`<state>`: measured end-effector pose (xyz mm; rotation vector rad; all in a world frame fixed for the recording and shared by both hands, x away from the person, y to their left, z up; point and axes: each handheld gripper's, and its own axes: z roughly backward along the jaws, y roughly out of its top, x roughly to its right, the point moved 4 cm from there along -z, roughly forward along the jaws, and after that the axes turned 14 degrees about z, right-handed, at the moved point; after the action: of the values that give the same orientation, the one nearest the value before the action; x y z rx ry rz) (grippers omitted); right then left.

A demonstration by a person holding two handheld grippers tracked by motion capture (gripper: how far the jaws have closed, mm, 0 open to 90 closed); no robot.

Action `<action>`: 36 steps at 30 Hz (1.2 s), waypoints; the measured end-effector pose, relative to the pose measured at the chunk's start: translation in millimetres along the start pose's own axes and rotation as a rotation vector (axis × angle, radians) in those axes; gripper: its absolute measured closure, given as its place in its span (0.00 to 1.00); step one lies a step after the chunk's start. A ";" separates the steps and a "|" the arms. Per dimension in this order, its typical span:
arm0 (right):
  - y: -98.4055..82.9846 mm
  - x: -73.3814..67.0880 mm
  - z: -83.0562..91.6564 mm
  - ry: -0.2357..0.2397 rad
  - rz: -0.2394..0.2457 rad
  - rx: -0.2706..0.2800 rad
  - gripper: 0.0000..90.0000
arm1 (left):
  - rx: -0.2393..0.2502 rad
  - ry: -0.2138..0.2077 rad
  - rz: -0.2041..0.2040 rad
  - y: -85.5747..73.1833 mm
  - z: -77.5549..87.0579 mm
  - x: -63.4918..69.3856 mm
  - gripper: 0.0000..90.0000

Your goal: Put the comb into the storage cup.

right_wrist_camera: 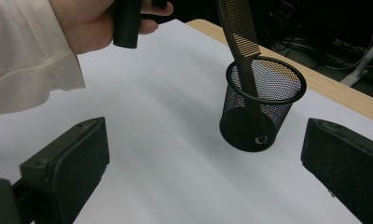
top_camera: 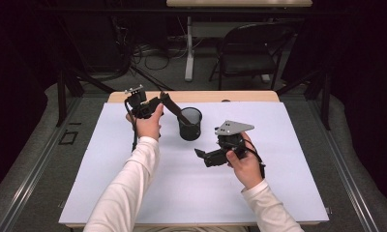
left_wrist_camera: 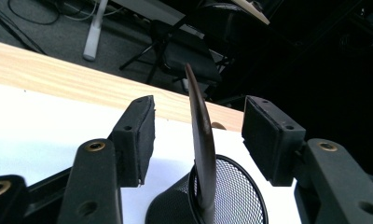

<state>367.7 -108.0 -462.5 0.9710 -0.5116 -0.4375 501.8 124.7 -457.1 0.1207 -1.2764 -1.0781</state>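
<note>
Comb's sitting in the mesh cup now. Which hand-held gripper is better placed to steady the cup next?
Right, probably. The right hand-held gripper is open, empty and faces the mesh cup. The left hand-held gripper is open astride the comb.

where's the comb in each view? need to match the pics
High view: the comb sits above centre, slanting from the left claw down into the mesh cup.
Left gripper view: centre, edge-on, rising from the cup between the two open pads, touching neither.
Right gripper view: upper centre-right, teeth visible, leaning on the cup's rim with its end on the cup's floor.
Shared landmark: the black mesh cup on the white sheet.
</note>
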 end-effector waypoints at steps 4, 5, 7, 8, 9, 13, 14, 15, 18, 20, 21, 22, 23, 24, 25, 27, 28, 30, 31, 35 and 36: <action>-0.3 0.0 -0.3 0.000 -0.001 0.000 0.01 | 0.011 0.012 -0.031 3.9 6.4 0.6 0.46; -0.3 0.1 -0.2 -0.002 -0.001 -0.001 0.01 | 0.018 0.016 -0.034 4.9 8.0 1.1 0.45; -0.4 0.1 -0.2 -0.001 -0.001 -0.001 0.01 | 0.027 0.028 -0.049 7.4 11.4 0.9 0.43; -0.5 0.1 -0.3 -0.001 -0.001 -0.001 0.01 | 0.025 0.028 -0.053 8.4 13.2 0.9 0.42; -0.5 0.2 -0.4 -0.002 -0.001 -0.002 0.01 | 0.024 0.026 -0.059 9.6 14.5 1.1 0.42; -0.7 0.0 -0.8 0.000 0.001 -0.004 0.01 | 0.022 0.024 -0.090 12.9 20.7 2.3 0.41; -0.7 0.0 -0.9 0.000 0.002 -0.004 0.01 | 0.022 0.027 -0.097 13.6 22.4 2.7 0.41; -0.8 -0.1 -1.0 0.000 0.002 -0.005 0.01 | 0.028 0.020 -0.103 14.7 23.8 2.9 0.41; -0.7 -0.3 -0.9 0.001 0.001 -0.005 0.01 | 0.025 0.010 -0.120 17.0 28.1 4.2 0.43; -0.6 -0.3 -0.8 0.001 0.001 -0.005 0.01 | 0.028 0.005 -0.132 18.8 31.1 4.9 0.43; -0.7 -0.2 -0.9 0.000 0.001 -0.005 0.01 | 0.025 -0.009 -0.128 19.1 31.9 5.8 0.43; -0.8 -0.2 -0.9 0.000 0.001 -0.005 0.01 | 0.020 -0.016 -0.140 19.6 32.7 5.9 0.43; -0.9 -0.1 -0.9 0.000 0.002 -0.006 0.01 | 0.016 -0.017 -0.146 19.7 33.3 6.2 0.43; -0.9 -0.1 -0.9 0.000 0.002 -0.006 0.01 | 0.009 -0.015 -0.154 19.7 34.3 6.4 0.43; -0.8 -0.2 -0.7 0.000 0.000 -0.006 0.01 | 0.009 -0.014 -0.166 19.6 35.5 6.9 0.43; -0.7 -0.1 -0.4 0.000 -0.002 -0.005 0.01 | 0.010 -0.001 -0.180 19.7 38.5 7.7 0.43; -0.8 0.0 -0.4 -0.001 -0.001 -0.005 0.01 | 0.006 -0.006 -0.180 19.5 39.5 8.2 0.43; -0.9 -0.1 -0.6 -0.001 0.000 -0.006 0.01 | 0.001 0.002 -0.191 19.0 42.0 8.9 0.43; -0.9 -0.1 -0.7 -0.001 0.002 -0.007 0.01 | -0.007 -0.005 -0.207 18.5 42.9 9.5 0.43; -0.7 -0.3 -0.5 -0.001 0.001 -0.006 0.01 | -0.013 0.010 -0.282 15.4 47.0 12.8 0.42; -0.8 -0.2 -0.6 -0.002 0.001 -0.007 0.01 | -0.020 0.008 -0.292 14.1 47.6 13.5 0.42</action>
<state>367.8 -108.0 -463.5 0.9639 -0.5117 -0.4391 470.1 145.2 -422.1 0.3029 -1.2649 -1.3374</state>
